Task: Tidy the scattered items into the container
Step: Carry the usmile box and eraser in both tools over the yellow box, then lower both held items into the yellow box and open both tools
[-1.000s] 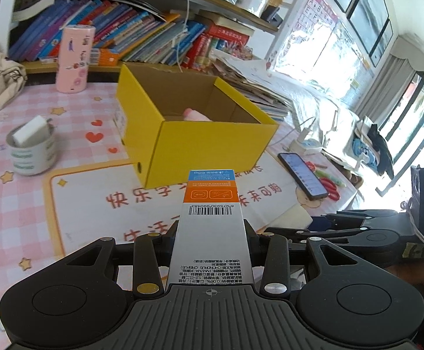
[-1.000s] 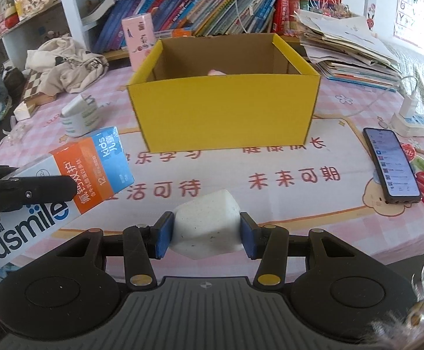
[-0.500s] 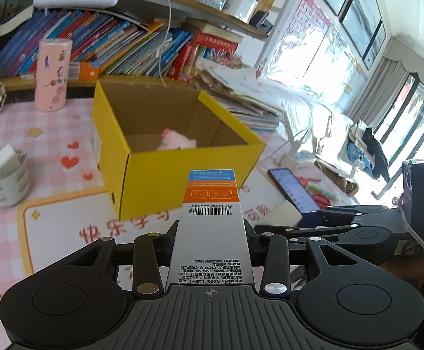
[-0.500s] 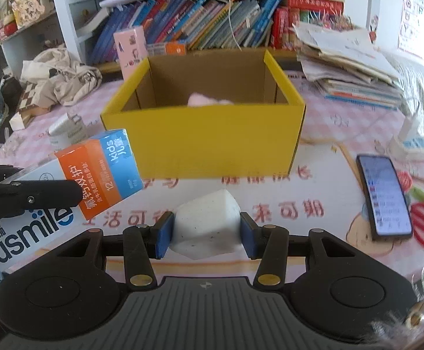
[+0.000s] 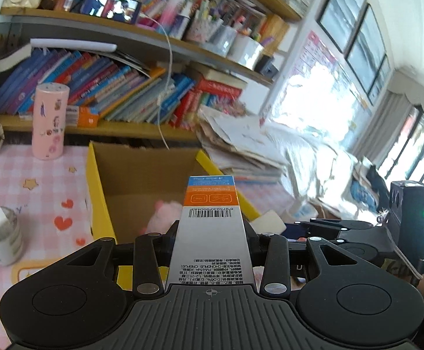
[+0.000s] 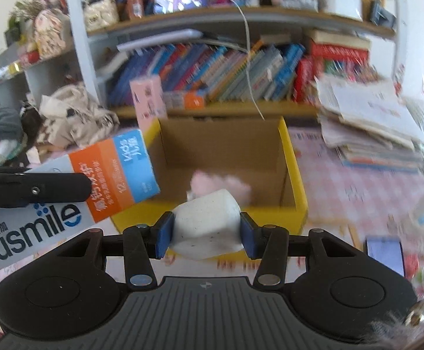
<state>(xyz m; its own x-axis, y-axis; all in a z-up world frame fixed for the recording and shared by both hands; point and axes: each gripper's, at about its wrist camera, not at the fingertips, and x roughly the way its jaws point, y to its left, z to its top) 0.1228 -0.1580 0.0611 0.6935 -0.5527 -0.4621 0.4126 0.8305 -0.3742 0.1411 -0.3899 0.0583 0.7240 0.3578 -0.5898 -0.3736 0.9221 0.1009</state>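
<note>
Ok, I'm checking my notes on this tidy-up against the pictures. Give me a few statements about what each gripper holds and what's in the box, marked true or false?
1. The left gripper is shut on the toothpaste box. True.
2. The right gripper holds a pair of scissors. False: its blue pads clamp the white sponge block.
3. The yellow box has nothing in it. False: a pink fluffy item lies on its floor.
4. The pink cylinder stands upright outside the yellow box. True.
5. The toothpaste box already lies inside the yellow box. False: it is held in the air.
</note>
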